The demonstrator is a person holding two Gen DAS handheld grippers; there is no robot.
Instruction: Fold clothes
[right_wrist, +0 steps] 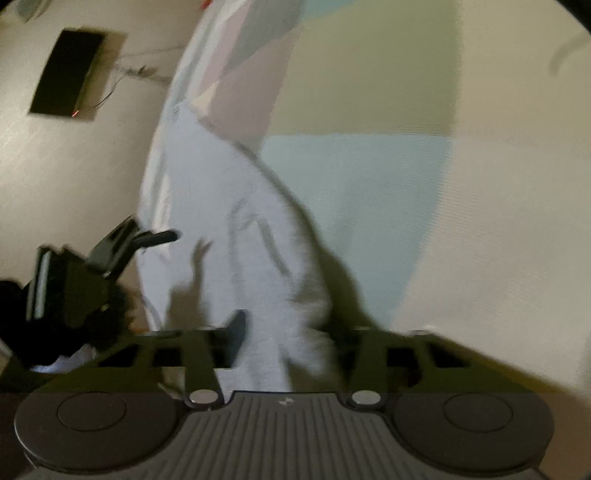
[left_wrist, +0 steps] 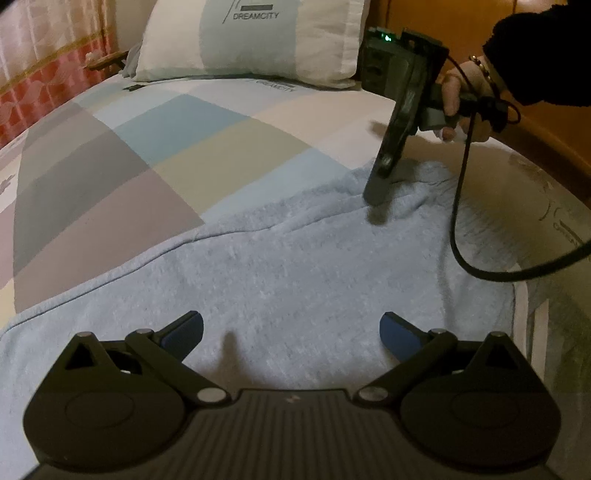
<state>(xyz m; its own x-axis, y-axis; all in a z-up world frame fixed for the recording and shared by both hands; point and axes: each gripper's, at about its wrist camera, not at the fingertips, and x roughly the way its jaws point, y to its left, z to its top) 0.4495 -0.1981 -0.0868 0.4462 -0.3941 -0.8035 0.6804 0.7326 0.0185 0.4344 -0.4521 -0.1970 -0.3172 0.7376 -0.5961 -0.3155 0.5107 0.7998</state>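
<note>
The left wrist view looks low across the bed (left_wrist: 155, 155) toward the pillow (left_wrist: 251, 40); the right wrist view, rolled sideways, looks close down. Both share the light-blue garment (left_wrist: 277, 266).

Left gripper (left_wrist: 291, 328): black linkage arms, silver pivot screws, blue finger pads (left_wrist: 397, 334), ribbed grey body. Right gripper (left_wrist: 376, 194): black housing, green LED, black cable (left_wrist: 458, 206). Person: dark fuzzy sleeve (left_wrist: 543, 51), beaded bracelet (left_wrist: 480, 64)

A bed with a pastel patchwork sheet (left_wrist: 177, 147) carries a "DREAMCITY" pillow (left_wrist: 251, 37). Pink patterned curtains (left_wrist: 48, 62) hang left, wooden panelling (left_wrist: 461, 26) right; a blurred dark box (right_wrist: 66, 74) sits on pale flooring (right_wrist: 74, 166).
</note>
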